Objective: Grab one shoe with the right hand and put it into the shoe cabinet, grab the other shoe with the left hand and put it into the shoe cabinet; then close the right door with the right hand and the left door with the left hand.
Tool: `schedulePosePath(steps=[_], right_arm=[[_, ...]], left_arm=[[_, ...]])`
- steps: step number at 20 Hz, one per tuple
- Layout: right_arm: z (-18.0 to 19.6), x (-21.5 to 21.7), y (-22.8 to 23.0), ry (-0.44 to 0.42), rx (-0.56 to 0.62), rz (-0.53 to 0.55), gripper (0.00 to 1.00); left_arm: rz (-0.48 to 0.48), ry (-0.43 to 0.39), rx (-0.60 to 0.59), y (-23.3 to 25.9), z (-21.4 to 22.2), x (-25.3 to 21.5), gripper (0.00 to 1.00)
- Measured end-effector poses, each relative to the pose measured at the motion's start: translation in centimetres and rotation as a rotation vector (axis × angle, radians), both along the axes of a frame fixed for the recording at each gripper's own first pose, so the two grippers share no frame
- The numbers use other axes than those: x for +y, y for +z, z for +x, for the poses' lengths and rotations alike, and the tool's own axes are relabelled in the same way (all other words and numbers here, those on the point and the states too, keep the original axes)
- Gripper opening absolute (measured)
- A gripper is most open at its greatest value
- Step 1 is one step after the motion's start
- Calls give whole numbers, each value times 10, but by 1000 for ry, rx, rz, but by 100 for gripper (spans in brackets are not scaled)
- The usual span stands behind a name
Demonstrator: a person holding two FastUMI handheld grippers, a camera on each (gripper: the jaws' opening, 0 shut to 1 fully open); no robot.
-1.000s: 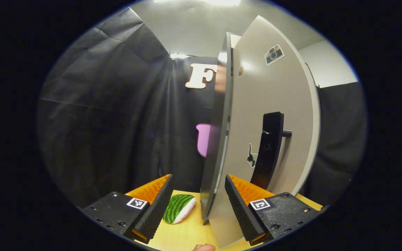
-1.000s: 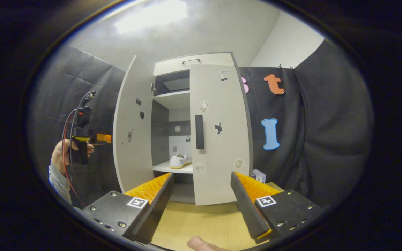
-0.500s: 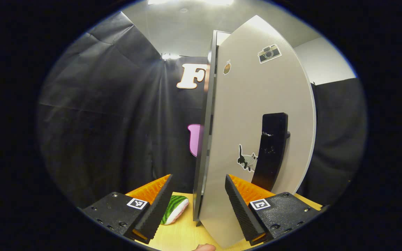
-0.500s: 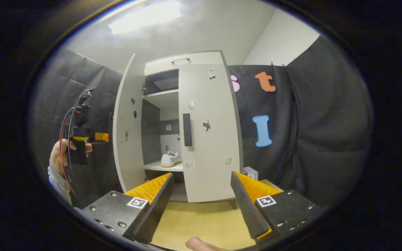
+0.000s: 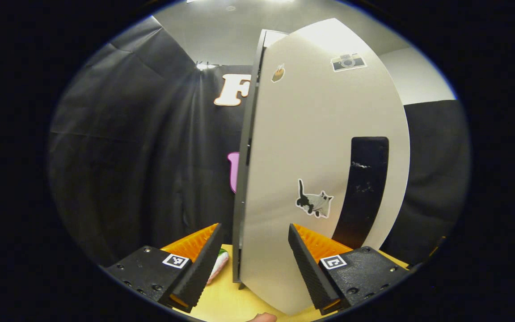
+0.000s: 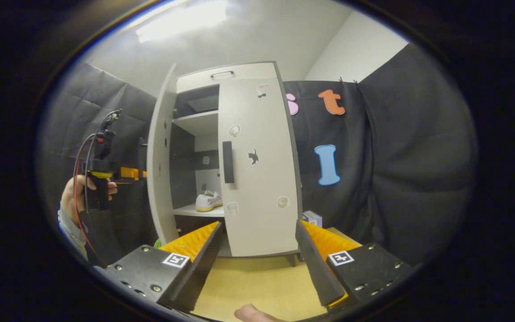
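The shoe cabinet point(image 6: 239, 74) stands on the wooden table, its right door point(image 6: 257, 179) shut and its left door point(image 6: 158, 170) partly open. A white shoe point(image 6: 208, 201) rests on the lower shelf inside. In the left gripper view the left door's outer face point(image 5: 311, 147) with its black handle point(image 5: 365, 188) is very close. My left gripper point(image 5: 255, 264) is open, and the door's edge runs between its fingers. Held by a hand point(image 6: 72, 201), the left gripper point(image 6: 128, 173) sits at that door's outer side. My right gripper point(image 6: 257, 264) is open above the table, in front of the cabinet.
A green and white striped thing point(image 5: 216, 266) lies on the table point(image 6: 257, 281) beside the left door, mostly hidden by a finger. A small white box point(image 6: 313, 218) sits at the cabinet's right foot. Black cloth walls close in around the cabinet.
The left door has swung further toward shut, with the left gripper following its outer face. The cabinet has drifted left in the right gripper view. Both grippers stay open.
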State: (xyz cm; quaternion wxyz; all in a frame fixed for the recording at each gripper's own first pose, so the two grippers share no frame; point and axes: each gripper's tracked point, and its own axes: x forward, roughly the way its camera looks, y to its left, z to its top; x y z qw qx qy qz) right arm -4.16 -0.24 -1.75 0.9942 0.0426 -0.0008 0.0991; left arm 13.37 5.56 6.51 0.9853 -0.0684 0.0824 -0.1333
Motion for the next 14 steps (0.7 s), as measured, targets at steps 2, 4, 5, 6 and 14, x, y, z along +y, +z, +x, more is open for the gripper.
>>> schedulePosePath(steps=[2, 4, 5, 6, 14], right_arm=[[-2, -2, 0, 1, -2, 0, 97], [3, -6, 1, -8, 0, -8, 97], [3, -6, 1, -1, 5, -5, 97], [2, -4, 0, 6, 7, -2, 96], [0, -5, 2, 1, 8, 3, 95]], left_arm=[[-13, -43, 25, -2, 10, -21, 92], [-24, -77, 77, -11, 17, -40, 92], [-20, -71, 83, -11, 19, -41, 93], [-2, -57, 80, -7, 18, -38, 91], [60, 5, 58, 13, 10, -37, 96]])
